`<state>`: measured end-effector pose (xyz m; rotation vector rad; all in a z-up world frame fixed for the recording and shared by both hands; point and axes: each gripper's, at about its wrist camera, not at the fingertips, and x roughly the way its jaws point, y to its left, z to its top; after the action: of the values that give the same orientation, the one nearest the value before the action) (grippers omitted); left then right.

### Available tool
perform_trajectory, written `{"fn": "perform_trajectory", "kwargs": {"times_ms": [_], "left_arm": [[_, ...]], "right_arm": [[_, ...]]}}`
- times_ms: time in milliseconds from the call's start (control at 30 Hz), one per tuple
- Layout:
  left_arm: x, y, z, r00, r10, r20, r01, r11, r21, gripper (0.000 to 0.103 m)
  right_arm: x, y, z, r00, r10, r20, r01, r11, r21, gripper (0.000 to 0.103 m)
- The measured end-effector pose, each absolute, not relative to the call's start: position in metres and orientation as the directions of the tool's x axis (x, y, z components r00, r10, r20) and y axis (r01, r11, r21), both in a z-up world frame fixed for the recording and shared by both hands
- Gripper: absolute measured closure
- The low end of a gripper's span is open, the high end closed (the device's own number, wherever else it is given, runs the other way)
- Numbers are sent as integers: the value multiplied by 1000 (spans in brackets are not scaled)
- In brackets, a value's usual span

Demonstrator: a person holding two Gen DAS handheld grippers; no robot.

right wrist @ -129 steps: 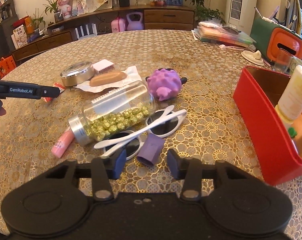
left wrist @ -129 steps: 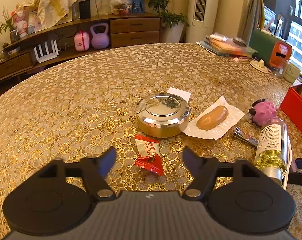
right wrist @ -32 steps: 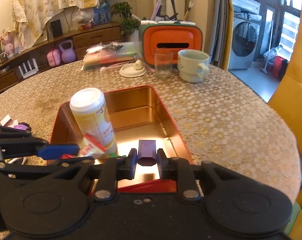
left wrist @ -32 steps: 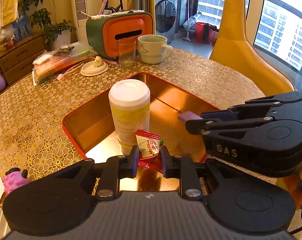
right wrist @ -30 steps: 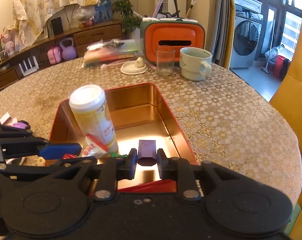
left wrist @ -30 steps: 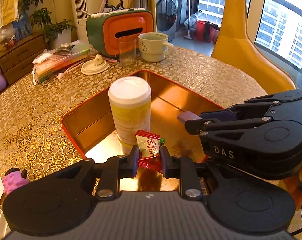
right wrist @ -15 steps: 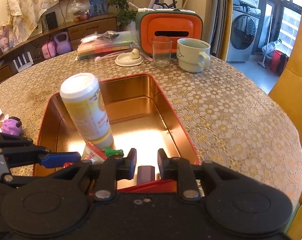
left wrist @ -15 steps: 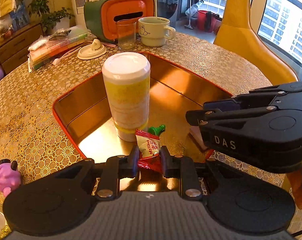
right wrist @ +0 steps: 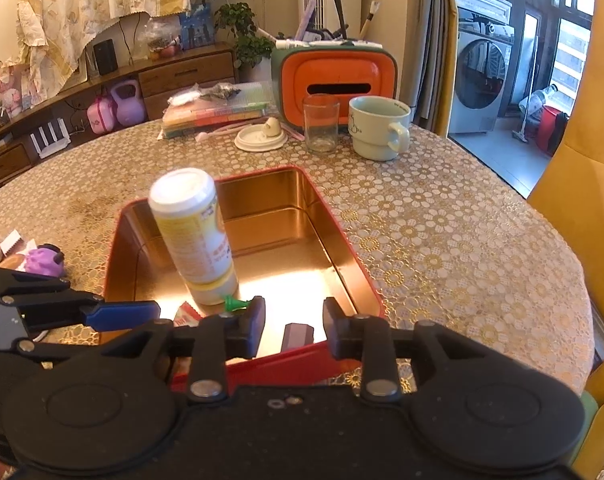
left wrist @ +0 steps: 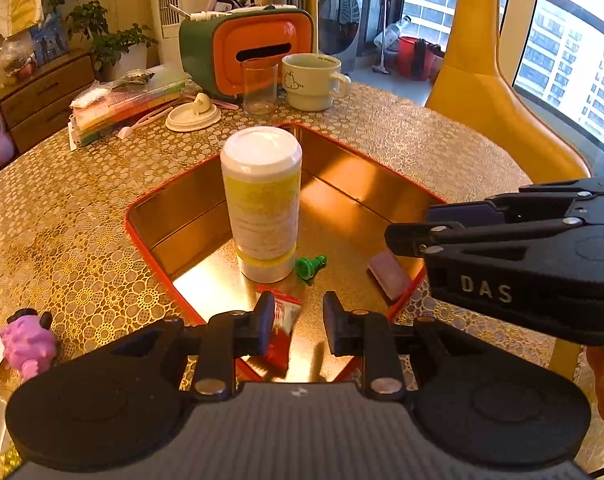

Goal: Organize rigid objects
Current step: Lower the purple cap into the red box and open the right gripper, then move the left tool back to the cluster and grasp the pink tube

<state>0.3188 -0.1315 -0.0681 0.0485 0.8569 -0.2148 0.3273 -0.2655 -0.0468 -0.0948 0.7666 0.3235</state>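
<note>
Both hand-held grippers are released, nothing between the fingers. Left hand-held gripper (left wrist: 294, 322) hangs over the near corner of the red tin box (left wrist: 173, 280), jaws spread apart. Red snack packet (left wrist: 281, 324) lies on the box floor just ahead of and below its left finger, partly hidden by that finger. Straight ahead of it: white-capped yellow bottle (left wrist: 263, 208), upright on the box floor. Small green piece (left wrist: 308, 266) lies just right of the bottle's base, close to it; can't tell if they touch.

Right hand-held gripper (right wrist: 293, 322) is over the near rim of the same box (right wrist: 342, 248), jaws apart as well. Purple block (right wrist: 297, 336) lies on the box floor between and below its fingertips, hard against the near wall. In the left wrist view that block (left wrist: 388, 274) sits ahead-right of the left hand-held gripper, near the box's right wall, with the right hand-held gripper (left wrist: 406, 236) hovering just above it.

From the right wrist view the bottle (right wrist: 193, 236) is ahead-left, the green piece (right wrist: 233, 304) beside the left fingertip, the packet (right wrist: 187, 314) further left, and the left hand-held gripper's blue-padded finger (right wrist: 119, 316) juts in from the left.

Outside the box, on the gold lace table (left wrist: 61, 216): purple toy (left wrist: 27, 346) left of the left hand-held gripper; far ahead, a glass (left wrist: 259, 86), a mug (left wrist: 314, 82) and an orange-green tissue box (left wrist: 253, 50).
</note>
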Motion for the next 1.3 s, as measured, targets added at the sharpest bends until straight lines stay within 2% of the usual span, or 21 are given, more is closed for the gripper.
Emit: {"fn": "perform_trajectory", "kwargs": {"times_ms": [367, 667, 800, 1100, 1167, 1233, 1300], "left_arm": [[292, -123, -44, 666, -190, -721, 206, 976, -67, 77], [267, -106, -28, 692, -204, -693, 207, 975, -80, 77], [254, -95, -22, 705, -199, -681, 197, 977, -82, 77], [221, -66, -12, 726, -198, -658, 172, 979, -105, 77], [213, -60, -11, 733, -197, -651, 167, 980, -109, 68], [203, -54, -9, 753, -178, -633, 151, 984, -97, 42], [195, -48, -7, 771, -160, -617, 144, 987, -76, 40]], "right_arm": [[299, -274, -26, 693, 275, -666, -320, 946, 57, 67], [271, -272, -11, 702, 314, -640, -340, 936, 87, 59], [259, -271, -7, 698, 339, -631, -350, 930, 113, 51], [230, -249, 0, 691, 383, -613, -397, 910, 122, 44], [224, -242, 1, 687, 399, -608, -411, 903, 127, 43], [219, -235, 2, 683, 410, -605, -424, 896, 128, 42], [213, -226, 2, 678, 421, -603, -442, 889, 123, 42]]}}
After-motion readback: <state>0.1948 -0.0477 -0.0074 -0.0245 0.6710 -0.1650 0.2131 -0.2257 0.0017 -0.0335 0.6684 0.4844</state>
